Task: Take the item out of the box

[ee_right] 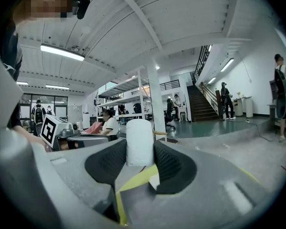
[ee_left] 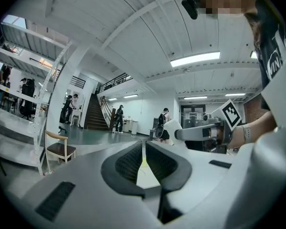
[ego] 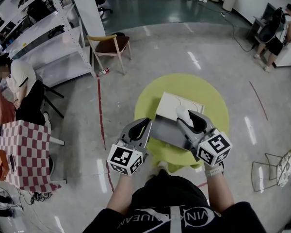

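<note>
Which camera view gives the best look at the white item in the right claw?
The right gripper view: the white item stands close and unblocked, clamped in the right claw. The head view shows it small, from above, by the box. The left gripper view shows it far off, from the side.

Figure: colours around the yellow-green bench.
White item, cream box; grey left gripper and right gripper with black-and-white marker cubes; red-and-white checked cloth.
</note>
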`<action>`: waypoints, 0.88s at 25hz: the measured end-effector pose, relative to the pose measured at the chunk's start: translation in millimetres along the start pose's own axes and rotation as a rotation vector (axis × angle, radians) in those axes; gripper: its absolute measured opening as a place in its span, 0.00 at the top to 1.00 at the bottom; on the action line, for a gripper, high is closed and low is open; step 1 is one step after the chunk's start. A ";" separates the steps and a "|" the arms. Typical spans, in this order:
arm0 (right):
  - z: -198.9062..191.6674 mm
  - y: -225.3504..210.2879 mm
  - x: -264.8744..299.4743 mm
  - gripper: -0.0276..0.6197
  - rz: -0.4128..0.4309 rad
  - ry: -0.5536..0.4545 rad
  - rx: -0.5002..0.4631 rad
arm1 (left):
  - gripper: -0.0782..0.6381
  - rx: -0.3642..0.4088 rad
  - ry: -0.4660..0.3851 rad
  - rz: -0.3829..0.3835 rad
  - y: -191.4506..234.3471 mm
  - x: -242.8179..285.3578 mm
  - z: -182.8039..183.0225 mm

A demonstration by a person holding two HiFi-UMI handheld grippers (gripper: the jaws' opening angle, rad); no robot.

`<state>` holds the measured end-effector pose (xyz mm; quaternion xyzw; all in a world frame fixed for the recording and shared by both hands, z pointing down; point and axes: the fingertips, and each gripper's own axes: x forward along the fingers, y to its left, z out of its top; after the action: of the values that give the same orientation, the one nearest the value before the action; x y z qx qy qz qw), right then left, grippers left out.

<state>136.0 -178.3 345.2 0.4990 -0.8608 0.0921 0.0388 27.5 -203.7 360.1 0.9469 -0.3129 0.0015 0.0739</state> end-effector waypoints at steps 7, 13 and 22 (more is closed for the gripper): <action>8.7 1.0 -5.0 0.68 -0.014 -0.022 -0.008 | 0.85 0.011 -0.026 0.007 -0.1 -4.6 10.6; 15.0 2.0 -9.3 0.68 -0.019 -0.043 -0.013 | 0.85 0.020 -0.043 0.007 -2.8 -6.8 16.0; 13.7 7.3 -5.9 0.68 -0.020 -0.043 -0.021 | 0.85 0.017 -0.041 0.008 -0.7 -10.6 13.5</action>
<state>133.0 -172.4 330.0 0.5091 -0.8573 0.0720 0.0263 18.8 -198.8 346.1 0.9461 -0.3180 -0.0148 0.0596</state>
